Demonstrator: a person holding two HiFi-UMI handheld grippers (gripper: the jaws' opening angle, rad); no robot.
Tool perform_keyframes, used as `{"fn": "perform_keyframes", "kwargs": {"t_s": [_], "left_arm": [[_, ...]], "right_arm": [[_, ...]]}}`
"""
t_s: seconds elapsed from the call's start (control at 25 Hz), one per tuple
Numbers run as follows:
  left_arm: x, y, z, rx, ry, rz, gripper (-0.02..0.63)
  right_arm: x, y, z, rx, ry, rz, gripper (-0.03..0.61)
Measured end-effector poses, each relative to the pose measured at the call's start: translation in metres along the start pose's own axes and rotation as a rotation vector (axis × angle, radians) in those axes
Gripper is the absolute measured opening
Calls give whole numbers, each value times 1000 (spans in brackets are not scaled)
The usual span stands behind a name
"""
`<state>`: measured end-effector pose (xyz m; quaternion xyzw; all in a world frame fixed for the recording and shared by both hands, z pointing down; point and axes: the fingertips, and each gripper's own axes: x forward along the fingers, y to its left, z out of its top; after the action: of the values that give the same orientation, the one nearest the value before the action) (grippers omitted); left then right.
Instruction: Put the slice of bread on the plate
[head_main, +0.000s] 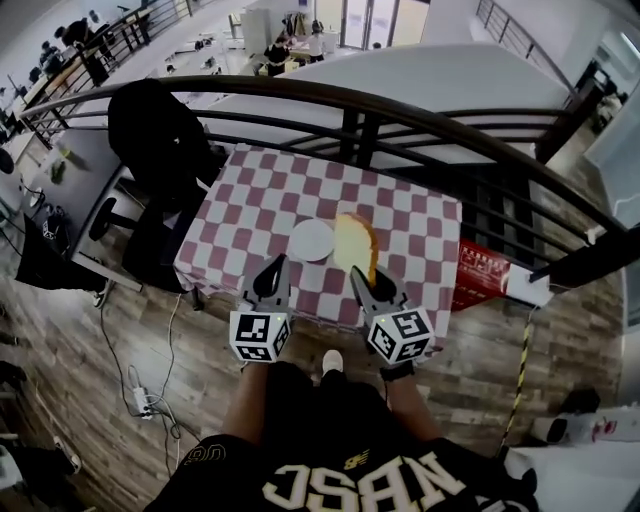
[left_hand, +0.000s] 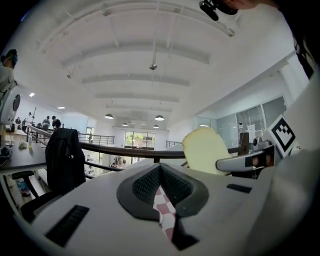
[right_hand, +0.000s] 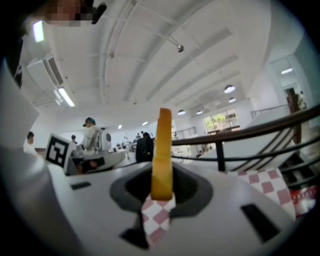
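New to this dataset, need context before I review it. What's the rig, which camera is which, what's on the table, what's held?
There is no robot here. A person stands at a table and holds a two-jaw tool in each hand. The head view comes from a camera on the person's head, looking down. It shows the left hand-held gripper and the right hand-held gripper, each with its marker cube. The other two pictures come from a camera riding on each tool, looking along its jaws. The table has a red-and-white checked cloth, and on it lies a bare white plate. The right one is shut on a slice of bread, held upright just right of the plate. The left one's jaws are together, with nothing between them.
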<state>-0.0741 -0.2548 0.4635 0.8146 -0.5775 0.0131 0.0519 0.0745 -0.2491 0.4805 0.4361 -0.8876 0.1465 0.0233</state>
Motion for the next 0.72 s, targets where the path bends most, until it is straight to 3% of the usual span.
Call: {"fn": "perform_keyframes", "kwargs": {"t_s": [0.24, 0.48, 0.72], "left_arm": [[21, 21, -39, -41, 87, -28, 18], [26, 33, -73, -109, 155, -48, 18], [34, 48, -101, -146, 230, -61, 18]], "right_arm": [[24, -38, -49, 157, 117, -49, 97], [47, -36, -112, 328, 234, -68, 97], [79, -37, -167, 352, 380, -108, 97]]}}
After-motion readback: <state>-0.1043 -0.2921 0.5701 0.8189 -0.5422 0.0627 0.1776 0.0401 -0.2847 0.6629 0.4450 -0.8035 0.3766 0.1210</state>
